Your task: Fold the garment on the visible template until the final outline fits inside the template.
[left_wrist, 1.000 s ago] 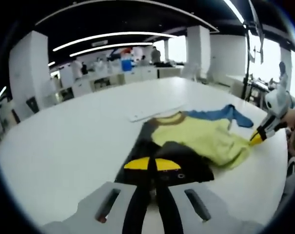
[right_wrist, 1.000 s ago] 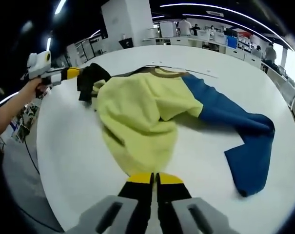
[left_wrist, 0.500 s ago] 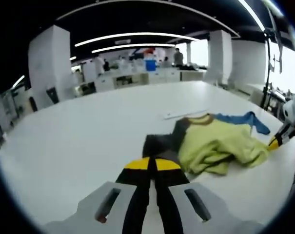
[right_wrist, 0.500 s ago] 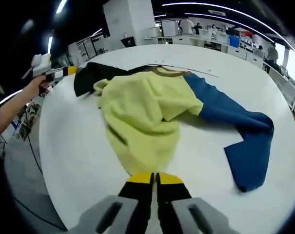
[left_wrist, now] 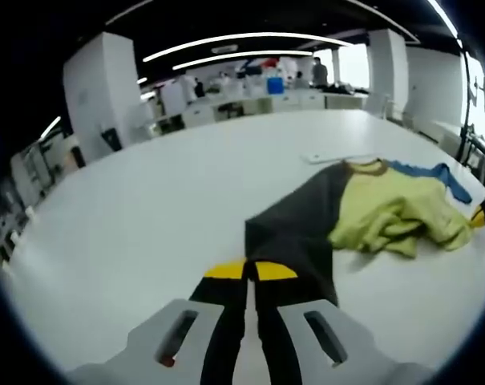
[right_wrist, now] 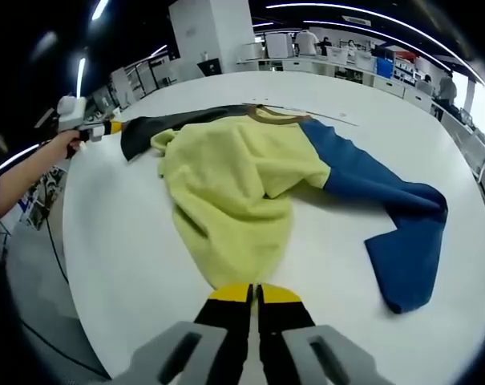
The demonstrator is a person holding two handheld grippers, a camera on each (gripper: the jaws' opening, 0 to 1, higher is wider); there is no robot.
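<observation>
A sweatshirt lies on the white table [left_wrist: 146, 216], with a yellow body [left_wrist: 394, 210], one dark grey sleeve [left_wrist: 294, 233] and one blue sleeve [left_wrist: 438, 172]. My left gripper [left_wrist: 250, 271] is shut on the end of the dark sleeve, which runs out straight from the brown collar [left_wrist: 369, 167]. In the right gripper view the yellow body [right_wrist: 226, 188] is bunched and the blue sleeve [right_wrist: 390, 204] trails off to the right. My right gripper [right_wrist: 255, 294] is shut on the yellow hem. The left gripper [right_wrist: 98, 128] appears at the far left, on the dark sleeve [right_wrist: 174, 122].
A thin white strip [left_wrist: 334, 157] lies on the table just beyond the collar, also seen as the white strip [right_wrist: 332, 118]. The table edge [right_wrist: 74, 265] curves close on the left. Desks, pillars and people stand far behind. A hand [right_wrist: 62, 146] holds the left gripper.
The left gripper has drawn the dark sleeve out away from the body, from a bunched fold to a long straight band. The right gripper has stayed on the hem.
</observation>
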